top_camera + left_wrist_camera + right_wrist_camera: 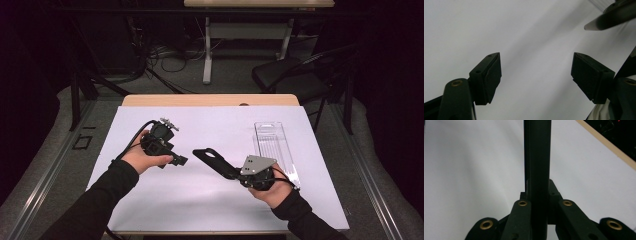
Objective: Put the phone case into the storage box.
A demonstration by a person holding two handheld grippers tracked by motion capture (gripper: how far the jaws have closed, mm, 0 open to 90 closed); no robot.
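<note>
My right gripper (234, 173) is shut on one end of a flat, elongated black piece (212, 158) with small holes in it, which sticks out up and to the left above the white sheet. In the right gripper view the piece (537, 165) stands edge-on, clamped between the jaws of the right gripper (537, 195). My left gripper (176, 151) is held left of the piece's free tip, a short gap away. Its jaws stand open with nothing between them, as the left gripper view (536, 72) shows. The piece's tip (609, 17) appears at that view's top right.
A white sheet (200, 200) covers the wooden table (210, 100). A clear plastic case (272, 142) lies on it at the right, just beyond my right hand. Behind the table stand a dark chair (295, 75) and another desk's legs (207, 55).
</note>
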